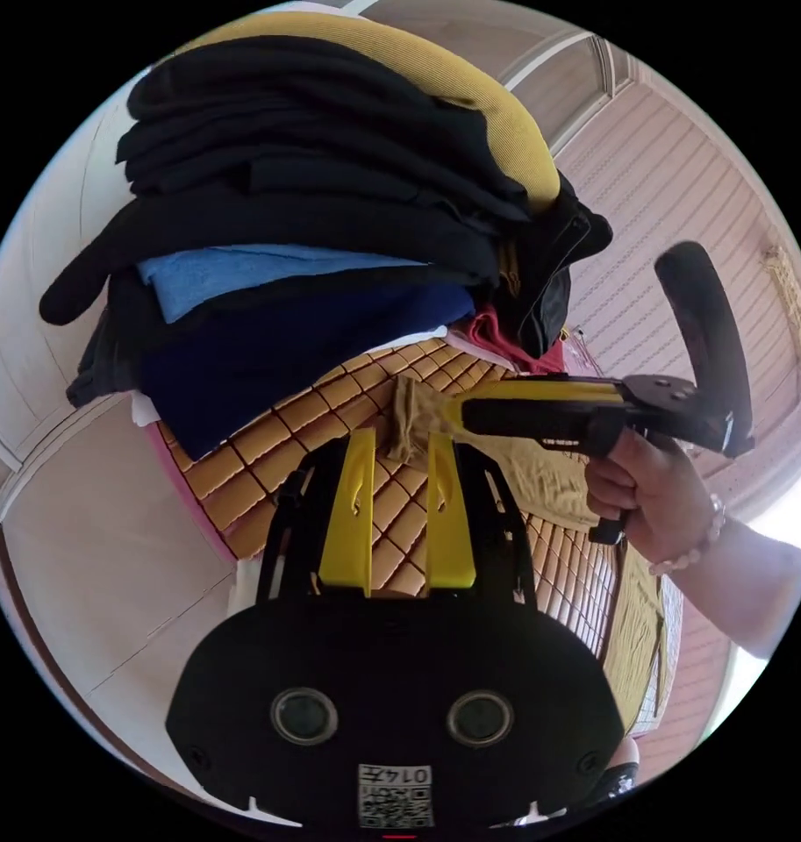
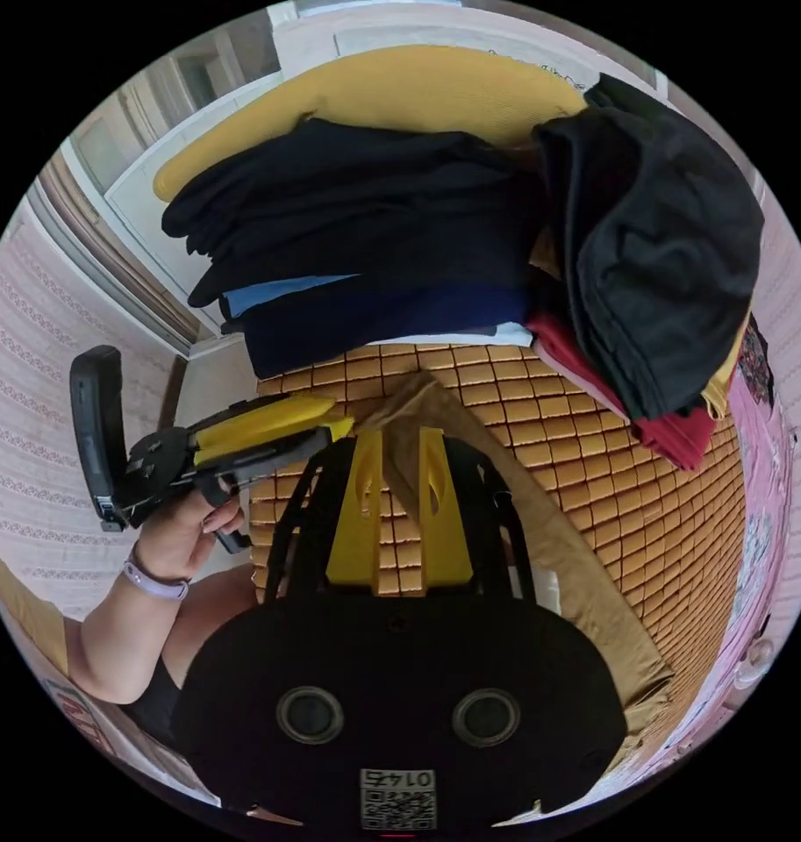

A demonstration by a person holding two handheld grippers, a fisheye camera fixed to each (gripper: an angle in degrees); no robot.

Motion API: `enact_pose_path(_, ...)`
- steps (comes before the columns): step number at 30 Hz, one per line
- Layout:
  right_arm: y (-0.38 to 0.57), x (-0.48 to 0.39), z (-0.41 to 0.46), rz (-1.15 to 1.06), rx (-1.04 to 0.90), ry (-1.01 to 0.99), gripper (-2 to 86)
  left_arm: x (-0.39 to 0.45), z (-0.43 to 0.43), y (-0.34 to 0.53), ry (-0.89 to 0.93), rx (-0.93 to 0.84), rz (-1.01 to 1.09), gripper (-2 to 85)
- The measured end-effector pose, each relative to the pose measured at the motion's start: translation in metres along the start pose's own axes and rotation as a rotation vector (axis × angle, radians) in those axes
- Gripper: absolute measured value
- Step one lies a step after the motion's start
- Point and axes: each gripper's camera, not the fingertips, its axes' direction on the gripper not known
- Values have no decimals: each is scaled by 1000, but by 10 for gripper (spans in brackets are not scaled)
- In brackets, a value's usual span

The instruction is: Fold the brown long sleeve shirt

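Note:
The brown long sleeve shirt [image 1: 540,478] lies on a tiled bamboo mat [image 1: 260,465], one end bunched up and lifted. In the left gripper view that bunch sits between my left gripper's [image 1: 404,443] yellow jaws, which are shut on it. My right gripper [image 1: 470,412] comes in from the right, held by a hand [image 1: 650,500], and pinches the same bunch. In the right gripper view a fold of the shirt [image 2: 575,561] runs between my right gripper's [image 2: 400,438] narrow jaws and trails off to the lower right. There my left gripper [image 2: 343,427] meets the shirt's corner from the left.
A tall stack of folded dark clothes [image 1: 312,219] with a blue piece [image 1: 216,272] stands on the mat just beyond the grippers. A heap of black [image 2: 654,246] and red garments [image 2: 672,434] lies beside it. A yellow cushion [image 2: 391,88] rises behind, and a pink edge [image 2: 760,421] borders the mat.

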Motion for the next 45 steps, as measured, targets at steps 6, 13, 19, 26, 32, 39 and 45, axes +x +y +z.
enact_pose_path(6,-46,1,32,-1,-79,49,67,1,26,-3,46,-73,41,81)
enact_pose_path(13,-58,2,46,21,-68,69,71,5,40,2,-11,-99,79,19)
enact_pose_path(19,-46,5,40,4,-63,95,8,10,43,14,-11,-99,130,-8)
enact_pose_path(26,4,46,-19,105,-23,51,-5,56,17,33,153,58,260,-10)
enact_pose_path(32,126,96,-153,298,178,40,-6,174,-16,81,354,163,516,-10)
enact_pose_path(39,347,77,-339,458,482,252,-5,326,-83,171,820,197,821,-10)
enact_pose_path(45,542,-2,-386,805,481,429,1,407,-80,309,1255,-262,995,-5)
